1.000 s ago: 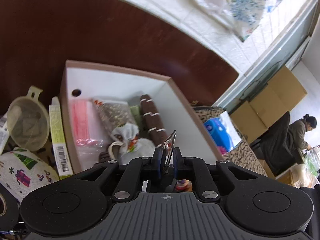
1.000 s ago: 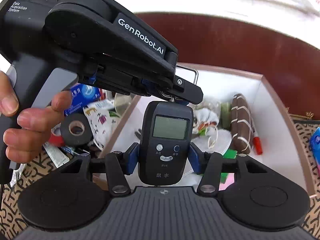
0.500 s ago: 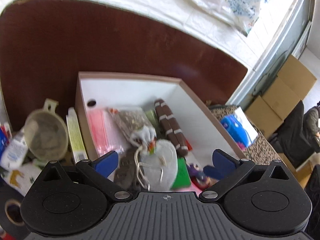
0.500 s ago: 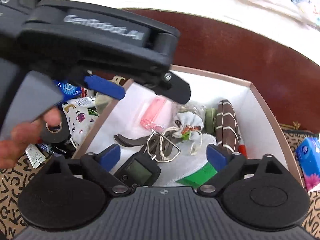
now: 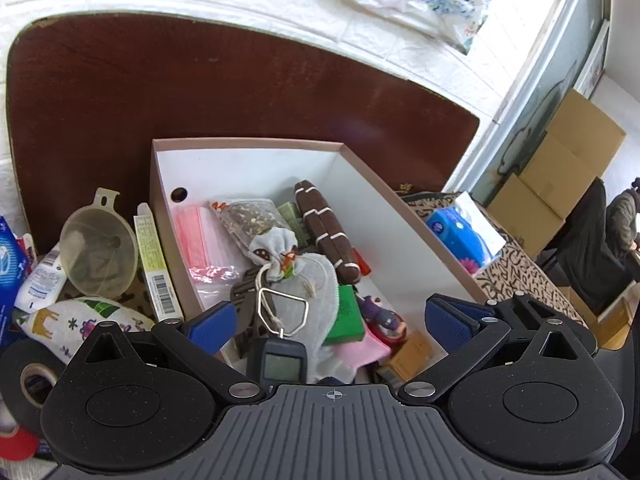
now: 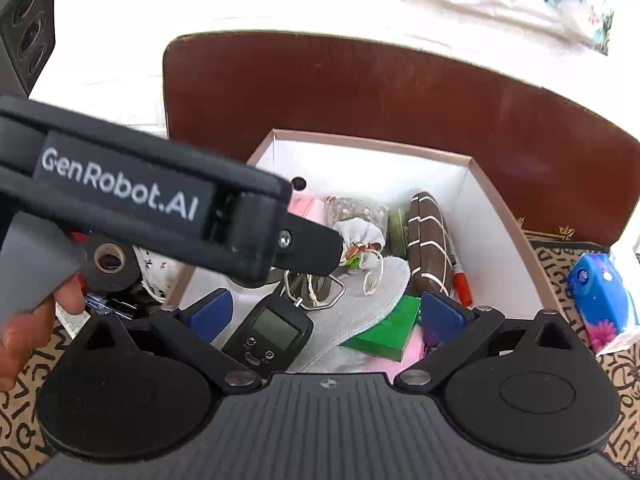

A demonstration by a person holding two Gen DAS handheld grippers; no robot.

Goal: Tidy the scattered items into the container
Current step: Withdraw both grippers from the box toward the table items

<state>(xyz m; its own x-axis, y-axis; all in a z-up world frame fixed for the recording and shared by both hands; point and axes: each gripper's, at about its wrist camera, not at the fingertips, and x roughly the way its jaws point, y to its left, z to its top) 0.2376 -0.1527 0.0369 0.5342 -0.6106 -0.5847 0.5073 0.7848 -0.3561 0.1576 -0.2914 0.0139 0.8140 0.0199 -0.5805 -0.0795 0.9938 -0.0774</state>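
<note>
- Lying at the near end of the box [image 6: 496,204], the digital hanging scale [image 6: 272,336] rests screen-up on a grey cloth pouch [image 6: 360,300], its wire hook [image 6: 316,288] stretched toward the middle.
- It looks like a stiff, smooth plastic body, probably light; the flat sides offer the surest hold, while the thin hook would likely swivel and slip.
- Both tools hang empty above the box: the right gripper [image 6: 324,312] with its jaws spread wide, the left gripper [image 5: 324,320] likewise wide apart, neither touching anything.
- Outside the box on the left wait a clear funnel [image 5: 100,252], a slim carton [image 5: 154,264], a black tape roll [image 5: 32,376] and a printed pouch [image 5: 76,320]; a blue tissue pack [image 5: 460,232] sits to the right.
</note>
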